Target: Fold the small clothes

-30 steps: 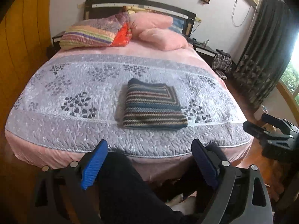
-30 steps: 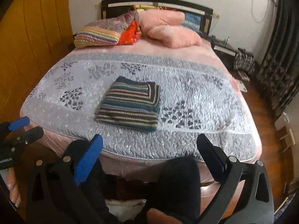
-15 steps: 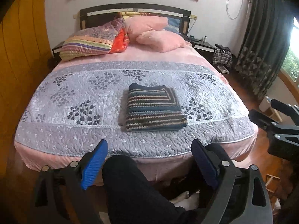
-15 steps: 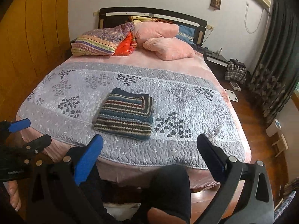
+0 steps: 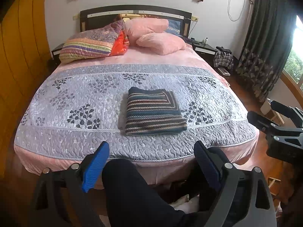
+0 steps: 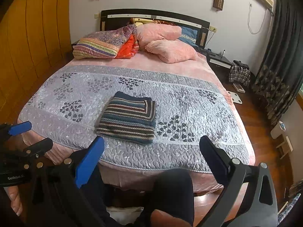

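Straight ahead in the left wrist view: left gripper (image 5: 151,162) at the bottom of the frame, jaws spread wide with nothing between them but a dark trouser leg (image 5: 136,194) below. Blue pad on the left finger (image 5: 95,168), dark pad on the right one. Above the fingers, centre of the frame, folded striped sweater (image 5: 153,114) lying flat on the grey quilted bedspread (image 5: 75,102), well apart from the fingertips and near the foot edge of the bed. Upper part of the frame: striped pillow (image 5: 89,44) at upper left, pink pillows (image 5: 157,36) at upper centre, dark headboard (image 5: 132,12) behind them. Right edge, mid height: right gripper (image 5: 278,121) poking in, jaws parted, holding nothing. Dark curtain (image 5: 265,47) at upper right.

Next, the right wrist view: right gripper (image 6: 151,155) along the bottom, fingers wide apart and empty, a knee in dark cloth (image 6: 172,191) below them. Folded striped sweater (image 6: 128,118) just left of centre, resting on the grey quilted bedspread (image 6: 189,102), square and neat, clear of both grippers. Lower left edge: left gripper (image 6: 28,138), its blue-tipped and black fingers parted, gripping nothing. Pillows and headboard across the top, wooden floor (image 6: 261,124) down the right side.
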`<action>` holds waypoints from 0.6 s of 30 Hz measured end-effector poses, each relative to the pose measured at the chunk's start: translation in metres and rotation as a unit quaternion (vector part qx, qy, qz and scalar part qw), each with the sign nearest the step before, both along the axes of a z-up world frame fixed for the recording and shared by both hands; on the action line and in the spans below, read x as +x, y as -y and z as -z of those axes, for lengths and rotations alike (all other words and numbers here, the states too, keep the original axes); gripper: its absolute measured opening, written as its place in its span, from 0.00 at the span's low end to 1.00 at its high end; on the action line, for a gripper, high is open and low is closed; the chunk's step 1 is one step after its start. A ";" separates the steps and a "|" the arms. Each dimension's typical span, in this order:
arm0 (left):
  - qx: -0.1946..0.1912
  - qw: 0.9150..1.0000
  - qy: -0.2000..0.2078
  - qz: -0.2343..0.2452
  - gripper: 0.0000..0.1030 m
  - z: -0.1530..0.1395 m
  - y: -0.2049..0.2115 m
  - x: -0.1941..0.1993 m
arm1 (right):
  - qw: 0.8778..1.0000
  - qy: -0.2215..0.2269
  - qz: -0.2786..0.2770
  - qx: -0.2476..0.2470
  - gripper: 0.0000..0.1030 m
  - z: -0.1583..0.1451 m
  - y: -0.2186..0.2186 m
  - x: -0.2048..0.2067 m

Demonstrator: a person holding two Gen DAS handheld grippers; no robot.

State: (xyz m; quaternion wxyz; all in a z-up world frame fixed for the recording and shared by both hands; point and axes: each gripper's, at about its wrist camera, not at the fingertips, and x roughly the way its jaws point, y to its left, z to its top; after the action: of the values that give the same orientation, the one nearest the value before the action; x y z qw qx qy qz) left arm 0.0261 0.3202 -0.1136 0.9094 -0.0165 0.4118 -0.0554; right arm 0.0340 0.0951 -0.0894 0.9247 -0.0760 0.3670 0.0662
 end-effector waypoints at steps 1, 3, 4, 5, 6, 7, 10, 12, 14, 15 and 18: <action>0.000 1.000 0.001 0.000 0.88 -0.001 0.000 0.000 | 1.000 0.000 -0.001 0.001 0.97 -0.001 0.000 0.000; 0.000 1.000 0.001 0.001 0.88 -0.002 0.002 0.000 | 1.000 0.000 -0.002 0.003 0.97 -0.002 0.000 -0.001; 0.000 1.000 0.002 0.002 0.88 -0.002 0.003 0.000 | 1.000 0.001 -0.002 0.003 0.97 -0.002 0.000 -0.001; 0.000 1.000 0.003 0.002 0.88 -0.002 0.004 0.000 | 1.000 0.001 -0.003 0.002 0.97 -0.002 -0.001 -0.001; 0.000 1.000 0.004 0.003 0.88 -0.002 0.005 -0.001 | 1.000 0.001 -0.004 0.002 0.97 -0.002 -0.001 -0.002; 0.000 1.000 0.004 0.003 0.88 -0.002 0.005 -0.001 | 1.000 0.001 -0.005 0.002 0.97 -0.003 -0.001 -0.002; -0.001 1.000 0.004 0.004 0.88 -0.003 0.006 -0.001 | 1.000 0.001 -0.005 0.003 0.97 -0.003 0.000 -0.003; -0.001 1.000 0.005 0.004 0.88 -0.003 0.006 -0.001 | 1.000 0.002 -0.004 0.004 0.97 -0.004 0.000 -0.003; -0.002 1.000 0.006 0.004 0.88 -0.003 0.007 -0.001 | 1.000 0.003 -0.005 0.003 0.97 -0.004 0.000 -0.003; -0.001 1.000 0.005 0.004 0.88 -0.003 0.006 -0.001 | 1.000 0.004 -0.005 0.003 0.97 -0.004 0.000 -0.003; -0.001 1.000 0.005 0.004 0.88 -0.003 0.006 -0.001 | 1.000 0.004 -0.005 0.003 0.97 -0.004 0.000 -0.004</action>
State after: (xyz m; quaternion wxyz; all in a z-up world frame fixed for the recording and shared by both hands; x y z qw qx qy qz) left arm 0.0252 0.3137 -0.1106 0.9114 -0.0149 0.4069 -0.0598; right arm 0.0303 0.0950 -0.0851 0.9261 -0.0748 0.3629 0.0715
